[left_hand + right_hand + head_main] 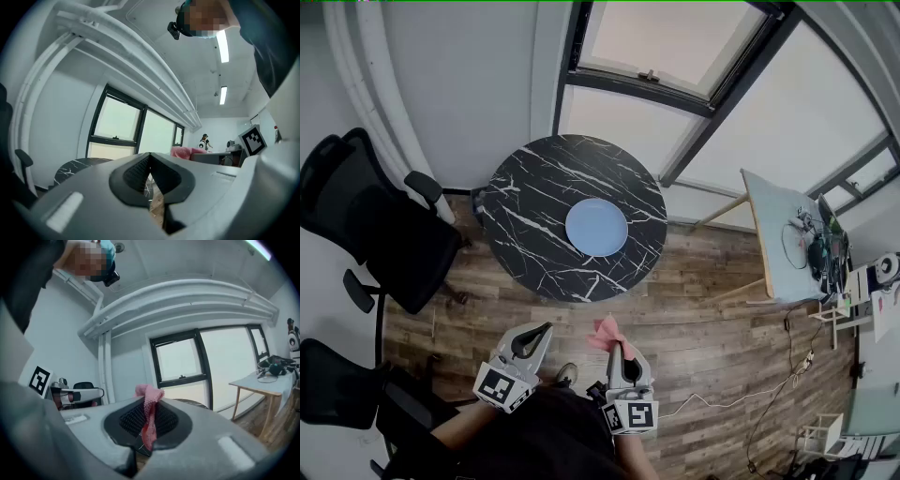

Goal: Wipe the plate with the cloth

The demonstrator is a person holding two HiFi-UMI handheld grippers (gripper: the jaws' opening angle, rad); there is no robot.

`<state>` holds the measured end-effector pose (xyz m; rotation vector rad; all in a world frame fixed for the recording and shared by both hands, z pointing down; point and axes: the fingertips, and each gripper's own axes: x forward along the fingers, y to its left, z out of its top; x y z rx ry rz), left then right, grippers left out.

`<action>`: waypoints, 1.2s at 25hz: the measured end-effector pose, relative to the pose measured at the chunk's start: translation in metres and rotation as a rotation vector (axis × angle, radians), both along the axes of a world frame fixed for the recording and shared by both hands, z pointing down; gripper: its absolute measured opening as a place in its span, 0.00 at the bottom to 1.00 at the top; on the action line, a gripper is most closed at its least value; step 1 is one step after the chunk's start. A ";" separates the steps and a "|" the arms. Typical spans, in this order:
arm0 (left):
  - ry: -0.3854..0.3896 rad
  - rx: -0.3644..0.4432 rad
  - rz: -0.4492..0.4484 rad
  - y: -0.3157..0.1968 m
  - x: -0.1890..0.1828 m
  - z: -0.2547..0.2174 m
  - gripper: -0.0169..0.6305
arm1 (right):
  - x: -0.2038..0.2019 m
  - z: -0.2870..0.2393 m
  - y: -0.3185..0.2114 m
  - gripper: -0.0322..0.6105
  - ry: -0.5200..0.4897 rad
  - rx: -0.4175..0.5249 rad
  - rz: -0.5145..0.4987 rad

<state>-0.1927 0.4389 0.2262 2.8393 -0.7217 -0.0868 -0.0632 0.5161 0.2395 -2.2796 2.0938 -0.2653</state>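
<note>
Pinching the soft, limp pink cloth in the right gripper; holding the left gripper closed, empty; eyeing the smooth, probably breakable plate.

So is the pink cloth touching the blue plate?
Apart. The head view shows the cloth in the right gripper above the floor, the plate away on the table.

One plate, one cloth, one table, two hand-held grippers, seemingly two chairs.
</note>
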 end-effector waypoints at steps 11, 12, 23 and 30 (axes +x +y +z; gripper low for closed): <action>-0.012 -0.001 -0.005 -0.001 0.005 0.002 0.03 | 0.007 -0.001 -0.004 0.07 -0.004 0.015 0.003; -0.013 -0.001 -0.006 -0.001 0.006 0.001 0.03 | 0.009 -0.002 -0.004 0.07 -0.007 0.018 0.009; -0.026 -0.007 -0.020 0.013 0.033 0.003 0.03 | 0.035 -0.003 0.010 0.08 -0.046 0.039 0.001; -0.012 -0.006 -0.071 0.027 0.057 -0.003 0.03 | 0.053 -0.003 0.020 0.08 -0.050 0.053 -0.051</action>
